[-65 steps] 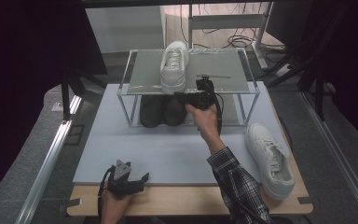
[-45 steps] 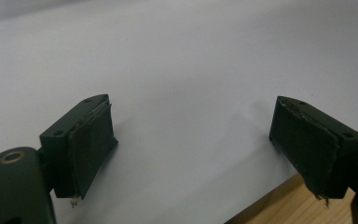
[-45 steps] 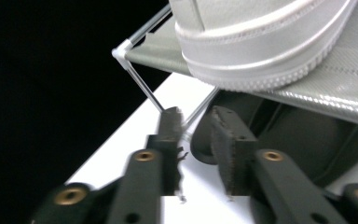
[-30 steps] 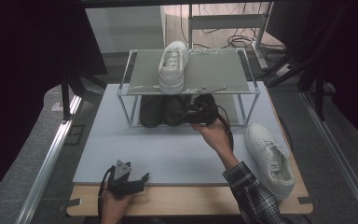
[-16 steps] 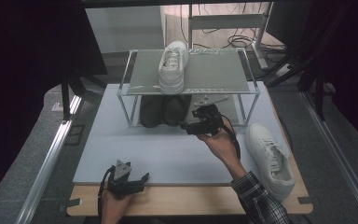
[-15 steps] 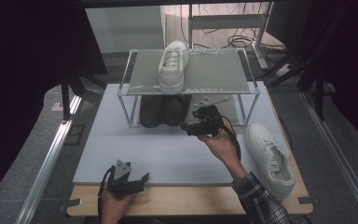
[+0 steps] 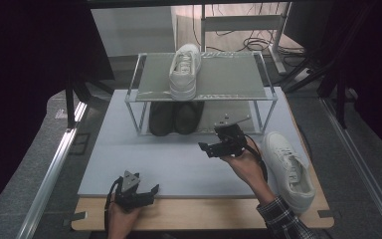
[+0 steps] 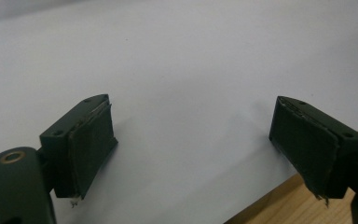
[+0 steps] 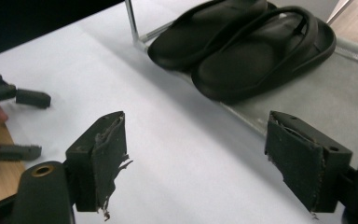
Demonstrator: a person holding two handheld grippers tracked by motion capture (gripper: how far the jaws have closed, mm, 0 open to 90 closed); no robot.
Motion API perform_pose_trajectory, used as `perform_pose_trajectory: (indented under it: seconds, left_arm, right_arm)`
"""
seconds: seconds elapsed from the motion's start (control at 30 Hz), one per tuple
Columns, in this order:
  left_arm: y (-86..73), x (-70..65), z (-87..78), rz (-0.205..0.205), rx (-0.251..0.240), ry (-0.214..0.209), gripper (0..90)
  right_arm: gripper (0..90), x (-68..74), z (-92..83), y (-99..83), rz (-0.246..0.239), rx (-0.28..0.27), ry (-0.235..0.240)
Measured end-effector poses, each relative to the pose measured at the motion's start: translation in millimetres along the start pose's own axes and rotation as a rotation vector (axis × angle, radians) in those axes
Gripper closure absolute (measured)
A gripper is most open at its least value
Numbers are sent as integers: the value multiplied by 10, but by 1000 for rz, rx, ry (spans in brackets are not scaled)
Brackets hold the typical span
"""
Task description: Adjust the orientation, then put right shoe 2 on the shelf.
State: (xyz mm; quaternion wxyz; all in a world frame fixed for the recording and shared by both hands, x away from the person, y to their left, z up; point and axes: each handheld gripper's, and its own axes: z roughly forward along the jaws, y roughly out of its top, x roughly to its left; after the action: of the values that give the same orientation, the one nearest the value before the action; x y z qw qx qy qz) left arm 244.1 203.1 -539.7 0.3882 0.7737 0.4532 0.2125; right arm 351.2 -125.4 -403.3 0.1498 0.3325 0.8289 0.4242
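Now right gripper (image 7: 214, 145) off rack, jaws just spread wide, nothing between them. Pair of black rubber slide sandals (image 7: 174, 117) sits side by side on lower shelf of clear two-tier shoe rack (image 7: 141, 74), toes outward, likely just stowed there. Sandals: matte, thick-soled, broad strap. White lace-up sneaker (image 7: 184, 71) on top shelf; its mate (image 7: 288, 169) on white worktop (image 7: 129, 149), probably next. Left gripper (image 7: 140, 195) rests at near edge, jaws released, idle.
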Motion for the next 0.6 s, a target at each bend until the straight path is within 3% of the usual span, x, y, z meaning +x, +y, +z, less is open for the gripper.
perform_pose_trajectory:
  seconds: [0.6]
  left_arm:
    - [0, -2, 1, -1, -1, 1, 134]
  right_arm:
    - [163, -62, -226, -300, -19, 50, -39]
